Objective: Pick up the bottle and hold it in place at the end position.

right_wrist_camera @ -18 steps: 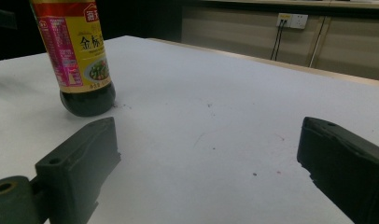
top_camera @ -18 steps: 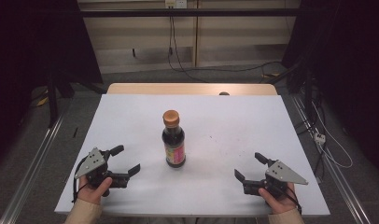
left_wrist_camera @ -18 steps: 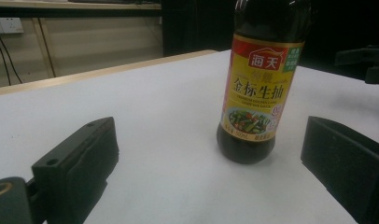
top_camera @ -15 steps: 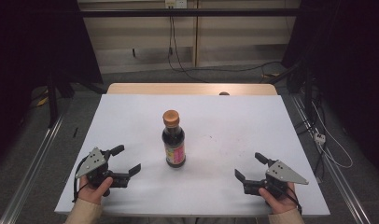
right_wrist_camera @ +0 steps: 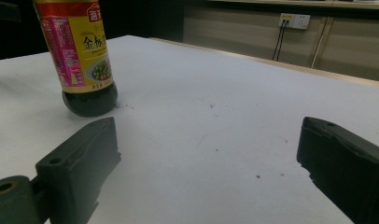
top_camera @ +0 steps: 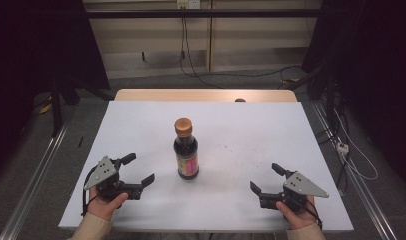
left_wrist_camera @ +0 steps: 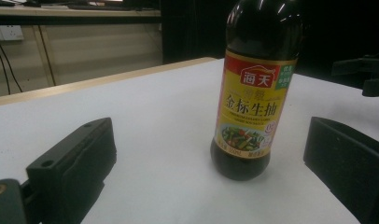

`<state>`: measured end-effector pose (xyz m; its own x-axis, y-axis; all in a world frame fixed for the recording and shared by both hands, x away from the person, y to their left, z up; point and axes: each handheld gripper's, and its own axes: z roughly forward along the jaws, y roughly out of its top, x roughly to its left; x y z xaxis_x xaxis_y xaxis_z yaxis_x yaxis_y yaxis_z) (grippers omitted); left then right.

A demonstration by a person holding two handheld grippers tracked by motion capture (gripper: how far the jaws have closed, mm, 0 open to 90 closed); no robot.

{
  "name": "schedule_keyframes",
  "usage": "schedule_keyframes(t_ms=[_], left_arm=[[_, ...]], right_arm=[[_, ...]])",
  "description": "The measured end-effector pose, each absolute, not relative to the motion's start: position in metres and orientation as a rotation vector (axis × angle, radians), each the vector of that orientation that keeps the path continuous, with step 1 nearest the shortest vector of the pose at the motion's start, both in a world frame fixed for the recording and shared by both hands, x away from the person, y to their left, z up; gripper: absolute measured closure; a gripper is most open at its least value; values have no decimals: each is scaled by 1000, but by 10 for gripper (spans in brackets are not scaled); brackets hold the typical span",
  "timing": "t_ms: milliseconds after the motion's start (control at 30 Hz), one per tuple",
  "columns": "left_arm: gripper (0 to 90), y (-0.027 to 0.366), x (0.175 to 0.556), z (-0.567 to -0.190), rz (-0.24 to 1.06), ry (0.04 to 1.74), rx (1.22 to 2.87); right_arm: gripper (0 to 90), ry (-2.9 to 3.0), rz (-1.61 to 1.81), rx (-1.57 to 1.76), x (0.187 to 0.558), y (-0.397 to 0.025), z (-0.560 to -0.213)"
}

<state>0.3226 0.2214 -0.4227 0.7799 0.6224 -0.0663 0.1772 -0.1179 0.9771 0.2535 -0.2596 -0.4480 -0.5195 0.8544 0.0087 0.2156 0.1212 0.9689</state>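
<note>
A dark soy sauce bottle [top_camera: 186, 150] with an orange cap and a yellow-and-red label stands upright in the middle of the white table [top_camera: 141, 125]. My left gripper [top_camera: 138, 169] rests near the front left, open, its jaws aimed at the bottle. In the left gripper view the bottle [left_wrist_camera: 255, 93] stands just ahead, between and beyond the two jaws. My right gripper [top_camera: 266, 178] lies at the front right, open and holding nothing. In the right gripper view the bottle [right_wrist_camera: 80, 60] is at the far left, off the jaws' line.
The table's wooden far edge [top_camera: 206, 95] borders a floor with cables [top_camera: 191, 55]. Metal rails run along both sides [top_camera: 36, 175]. A small dark object [top_camera: 240, 100] sits at the far edge. Faint specks mark the surface [right_wrist_camera: 215, 140].
</note>
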Motion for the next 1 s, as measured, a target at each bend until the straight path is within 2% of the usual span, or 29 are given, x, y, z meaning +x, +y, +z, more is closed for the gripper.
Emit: schedule_keyframes(t_ms=[400, 1000], left_arm=[[35, 201, 321, -414, 401, 668, 1673], [47, 177, 329, -406, 358, 584, 1709]], right_arm=[[45, 1819, 1437, 1038, 257, -257, -448], [46, 1819, 1431, 1028, 255, -258, -446]])
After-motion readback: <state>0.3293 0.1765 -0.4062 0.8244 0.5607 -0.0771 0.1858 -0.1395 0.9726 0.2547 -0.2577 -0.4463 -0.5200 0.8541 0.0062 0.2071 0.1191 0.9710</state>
